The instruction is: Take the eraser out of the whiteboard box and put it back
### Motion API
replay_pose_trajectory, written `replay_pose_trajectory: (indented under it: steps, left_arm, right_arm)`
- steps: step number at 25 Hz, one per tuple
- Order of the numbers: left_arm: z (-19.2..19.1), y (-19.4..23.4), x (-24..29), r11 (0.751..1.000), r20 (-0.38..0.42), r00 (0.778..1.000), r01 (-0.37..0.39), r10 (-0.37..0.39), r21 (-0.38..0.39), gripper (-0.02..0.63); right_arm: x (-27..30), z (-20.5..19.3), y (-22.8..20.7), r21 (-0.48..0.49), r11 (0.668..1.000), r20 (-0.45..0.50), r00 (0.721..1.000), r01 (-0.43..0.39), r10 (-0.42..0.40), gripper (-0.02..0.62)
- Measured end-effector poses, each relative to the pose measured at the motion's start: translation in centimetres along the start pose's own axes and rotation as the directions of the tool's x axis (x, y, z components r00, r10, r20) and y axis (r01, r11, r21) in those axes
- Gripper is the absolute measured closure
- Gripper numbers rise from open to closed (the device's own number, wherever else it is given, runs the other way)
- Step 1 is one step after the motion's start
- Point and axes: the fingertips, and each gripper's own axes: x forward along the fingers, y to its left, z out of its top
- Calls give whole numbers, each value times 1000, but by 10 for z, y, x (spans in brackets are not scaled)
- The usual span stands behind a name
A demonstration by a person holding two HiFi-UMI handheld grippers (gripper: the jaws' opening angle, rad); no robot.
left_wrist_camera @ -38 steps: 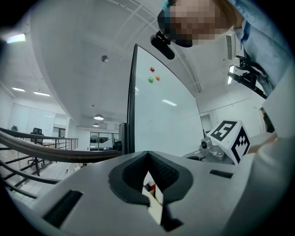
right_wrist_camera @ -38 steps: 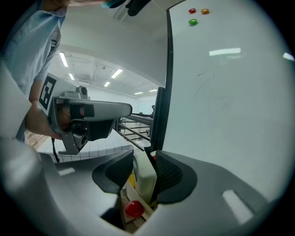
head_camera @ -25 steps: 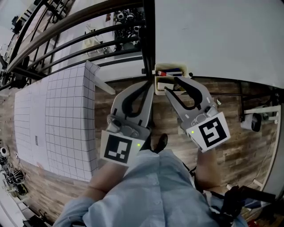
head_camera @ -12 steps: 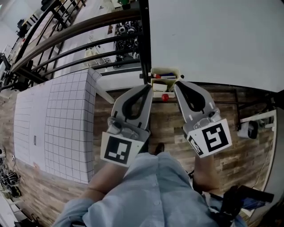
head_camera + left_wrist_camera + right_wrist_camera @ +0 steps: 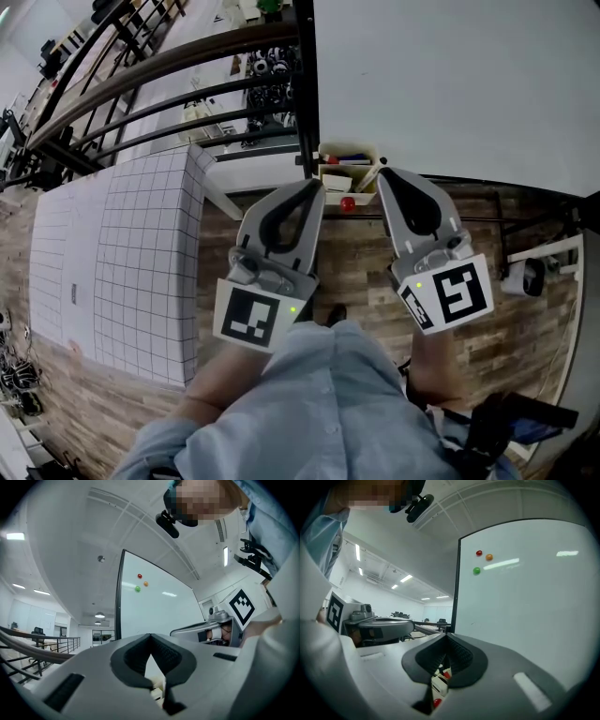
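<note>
Apparently in its place, a pale block taken to be the eraser [image 5: 336, 183] lies in the front compartment of the whiteboard box [image 5: 349, 147]. The box hangs at the lower left corner of the whiteboard [image 5: 450, 84], with markers [image 5: 354, 158] in the compartment behind and a small red round thing [image 5: 348, 203] just below. A person standing before the board holds both grippers out level and side by side, pointed at it. The left gripper [image 5: 316, 188] noses up just beside the box's left wall and the right gripper [image 5: 382, 172] sits at its right edge; whether either touches cannot be told. Both pairs of jaws are pressed together with nothing between them, and each gripper's own view shows the pads meeting, with the box's contents visible only through the gap beneath. With the eraser in the box and neither gripper holding it, the scene fits equally a moment before the eraser is lifted out and one after it has been set back. The pictures do not settle which. Either way, judging by the narrow, crowded box, any work there leaves the jaws little room beside the markers.
</note>
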Motion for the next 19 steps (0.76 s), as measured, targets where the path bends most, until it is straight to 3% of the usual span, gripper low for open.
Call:
replay_pose_trajectory:
  steps: [19]
  left_arm:
    - [0,0,3,1000,-5,1000,1,-1,12,607]
  right_arm:
    - [3,4,-3,7,1000,22,1000,-5,5,595]
